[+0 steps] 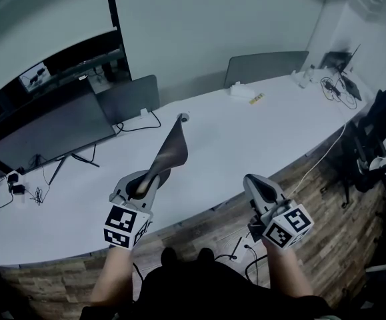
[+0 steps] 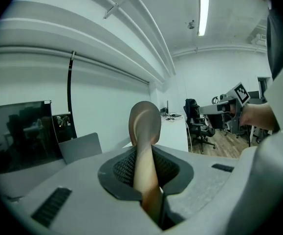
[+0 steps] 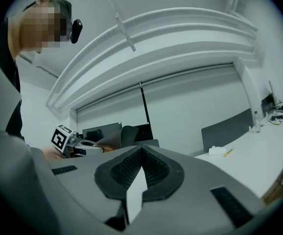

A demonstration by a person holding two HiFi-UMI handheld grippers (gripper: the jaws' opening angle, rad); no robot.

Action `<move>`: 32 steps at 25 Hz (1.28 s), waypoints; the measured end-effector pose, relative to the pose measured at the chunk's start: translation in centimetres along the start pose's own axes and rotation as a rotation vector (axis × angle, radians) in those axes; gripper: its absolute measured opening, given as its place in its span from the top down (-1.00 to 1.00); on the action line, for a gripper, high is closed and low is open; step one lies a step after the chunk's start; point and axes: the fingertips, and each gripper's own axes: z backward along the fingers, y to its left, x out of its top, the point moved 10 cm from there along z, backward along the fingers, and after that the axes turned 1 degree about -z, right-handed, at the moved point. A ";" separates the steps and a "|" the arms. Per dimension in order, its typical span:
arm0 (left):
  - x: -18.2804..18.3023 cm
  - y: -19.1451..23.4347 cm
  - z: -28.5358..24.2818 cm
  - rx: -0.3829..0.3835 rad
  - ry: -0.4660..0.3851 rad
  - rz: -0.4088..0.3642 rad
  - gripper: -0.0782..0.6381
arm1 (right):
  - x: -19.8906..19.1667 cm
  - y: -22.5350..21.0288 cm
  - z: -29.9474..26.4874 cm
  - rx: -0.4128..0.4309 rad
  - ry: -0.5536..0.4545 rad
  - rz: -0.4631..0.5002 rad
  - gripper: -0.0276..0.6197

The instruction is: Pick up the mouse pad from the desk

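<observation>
Brown thin floppy mouse pad (image 1: 171, 147) clamped edge-on in left gripper (image 1: 151, 179), held over white curved desk (image 1: 259, 125); right gripper (image 1: 254, 181) closed, empty, near right.

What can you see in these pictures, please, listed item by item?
desk: one, white, across the middle
mouse pad: one, brownish, lifted above the desk
monitor: one, dark, desk's left end
cable: one, black, beside the monitor
panels: two, grey, along the desk's far edge
box: one, white, far edge
chair: one, black, right of the desk
left gripper: one, grey, shut on the mouse pad
right gripper: one, grey, shut, empty, over the desk's near edge
</observation>
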 end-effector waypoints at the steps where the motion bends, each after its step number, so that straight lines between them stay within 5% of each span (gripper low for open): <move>1: 0.1 0.1 0.1 0.005 0.000 0.000 0.64 | 0.3 0.1 0.0 0.002 -0.007 0.011 0.90; 32: -0.8 1.0 1.2 0.010 0.014 0.027 0.64 | -0.2 1.4 -0.5 0.023 0.022 0.084 0.91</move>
